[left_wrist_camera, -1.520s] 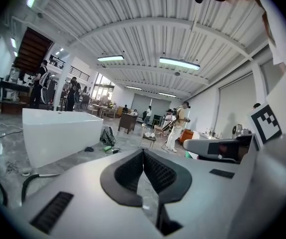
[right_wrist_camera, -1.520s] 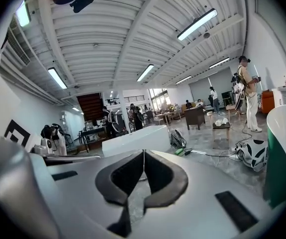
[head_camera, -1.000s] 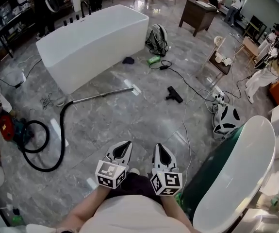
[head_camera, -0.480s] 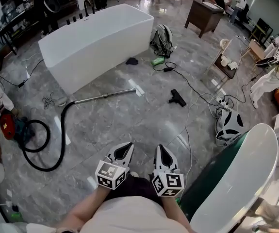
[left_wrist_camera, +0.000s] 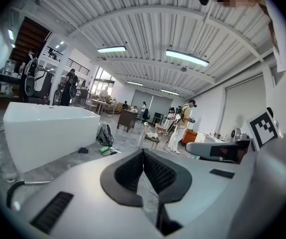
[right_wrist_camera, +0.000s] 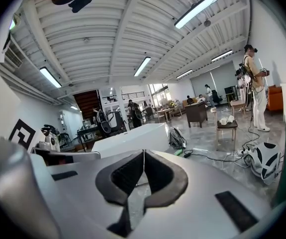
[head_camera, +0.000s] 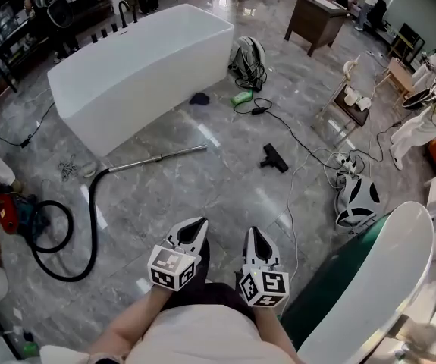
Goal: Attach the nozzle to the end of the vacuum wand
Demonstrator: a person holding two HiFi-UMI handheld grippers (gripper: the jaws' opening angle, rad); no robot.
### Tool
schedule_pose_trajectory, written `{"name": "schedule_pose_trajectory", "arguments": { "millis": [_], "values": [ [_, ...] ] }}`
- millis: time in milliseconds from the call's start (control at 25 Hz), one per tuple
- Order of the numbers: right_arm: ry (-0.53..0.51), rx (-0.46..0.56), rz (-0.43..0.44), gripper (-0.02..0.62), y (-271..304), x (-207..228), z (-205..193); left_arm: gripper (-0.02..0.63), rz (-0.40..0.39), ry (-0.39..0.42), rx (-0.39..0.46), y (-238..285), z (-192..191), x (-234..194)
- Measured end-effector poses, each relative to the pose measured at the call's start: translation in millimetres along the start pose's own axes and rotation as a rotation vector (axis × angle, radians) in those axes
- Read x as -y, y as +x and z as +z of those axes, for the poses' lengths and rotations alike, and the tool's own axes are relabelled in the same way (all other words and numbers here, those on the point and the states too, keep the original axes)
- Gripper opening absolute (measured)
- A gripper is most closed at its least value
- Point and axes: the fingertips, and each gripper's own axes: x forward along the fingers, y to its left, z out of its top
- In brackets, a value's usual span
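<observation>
The metal vacuum wand [head_camera: 159,157] lies on the grey floor ahead, joined to a black hose [head_camera: 89,226] that loops back to a red vacuum body [head_camera: 7,212] at the left edge. The black nozzle [head_camera: 274,158] lies on the floor to the right of the wand, apart from it. My left gripper [head_camera: 196,224] and right gripper [head_camera: 251,233] are held side by side low in the head view, well short of both, each shut and holding nothing. In the left gripper view the jaws [left_wrist_camera: 143,152] meet tip to tip; the right gripper's jaws [right_wrist_camera: 143,153] do too.
A long white bathtub [head_camera: 134,67] stands beyond the wand. A second white tub with a green side [head_camera: 369,279] is close at my right. A backpack [head_camera: 248,59], a black cable [head_camera: 301,139], a white helmet-like object [head_camera: 358,196], a chair and several people are farther off.
Both grippers have moved forward across the floor together, staying shut. The wand, hose and nozzle lie where they were, slightly shifted in view as I move.
</observation>
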Motion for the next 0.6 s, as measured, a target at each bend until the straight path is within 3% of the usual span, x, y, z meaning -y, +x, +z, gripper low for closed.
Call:
{"name": "schedule_pose_trajectory", "arguments": {
  "millis": [240, 600],
  "values": [
    [0.018, 0.021, -0.023, 0.015, 61, 8, 33, 0.009, -0.045, 0.014, 0.001, 51, 41, -35],
    [0.034, -0.017, -0.045, 0.015, 135, 12, 47, 0.009, -0.084, -0.002, -0.034, 113, 72, -86]
  ]
}}
